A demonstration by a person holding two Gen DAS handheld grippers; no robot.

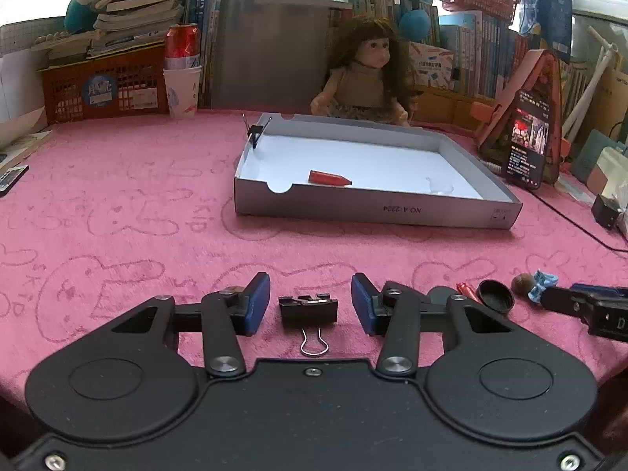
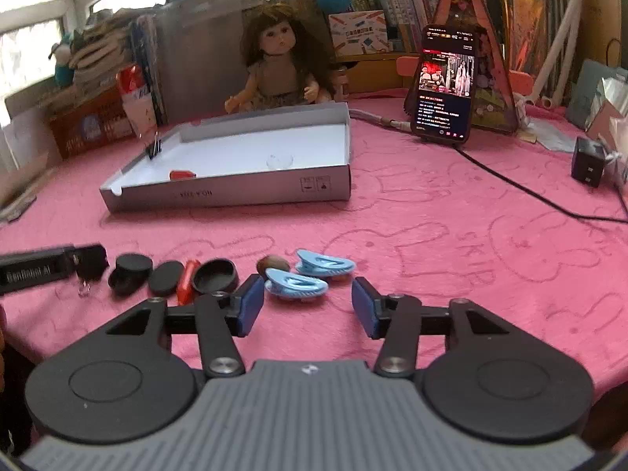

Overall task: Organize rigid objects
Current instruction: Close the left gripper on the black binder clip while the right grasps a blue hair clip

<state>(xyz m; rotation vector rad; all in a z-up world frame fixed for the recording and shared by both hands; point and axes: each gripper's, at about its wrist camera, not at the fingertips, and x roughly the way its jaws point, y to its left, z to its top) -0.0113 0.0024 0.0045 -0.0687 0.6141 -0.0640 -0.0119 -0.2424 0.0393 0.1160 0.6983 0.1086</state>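
Note:
A black binder clip (image 1: 309,310) lies on the pink cloth between the blue pads of my left gripper (image 1: 310,286), which is open with a gap on each side of the clip. My right gripper (image 2: 307,294) is also open. A blue hair clip (image 2: 296,283) lies just off its left pad, untouched, and a second blue clip (image 2: 325,263) lies behind it. The grey box lid (image 1: 376,212) ahead holds a red piece (image 1: 327,177) and a clear piece (image 1: 439,186). Another binder clip (image 1: 255,131) is clamped on its left wall.
A row of loose items lies between the grippers: black caps (image 2: 131,271), a red tube (image 2: 186,280) and a brown nut (image 2: 272,263). A doll (image 2: 274,70) sits behind the lid. A propped phone (image 2: 445,86), its cable (image 2: 510,184) and a black charger (image 2: 587,167) are at the right.

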